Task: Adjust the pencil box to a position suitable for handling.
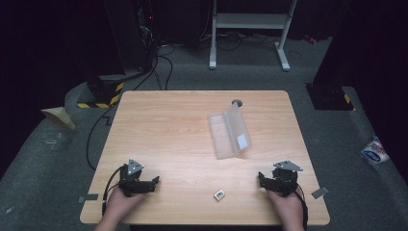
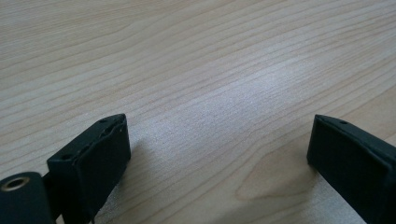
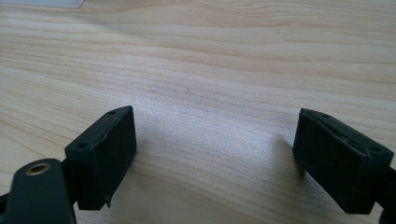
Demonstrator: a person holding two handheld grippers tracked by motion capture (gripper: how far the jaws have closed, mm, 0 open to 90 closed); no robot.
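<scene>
Both grippers' fingers (image 2: 93, 158) wide apart, empty, over bare table (image 2: 210, 70).

Small card (image 1: 219, 195) on table (image 1: 163, 134) between left gripper (image 1: 155, 182) and right gripper (image 1: 260, 178) (near edge), open case (image 1: 229, 134) behind.

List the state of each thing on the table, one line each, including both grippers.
Left gripper: open, nothing between its fingers, low over the table.
Right gripper: open, empty.
Clear plastic case: lid open, lying mid-table.
Small white card: flat, untouched, between the grippers.
</scene>
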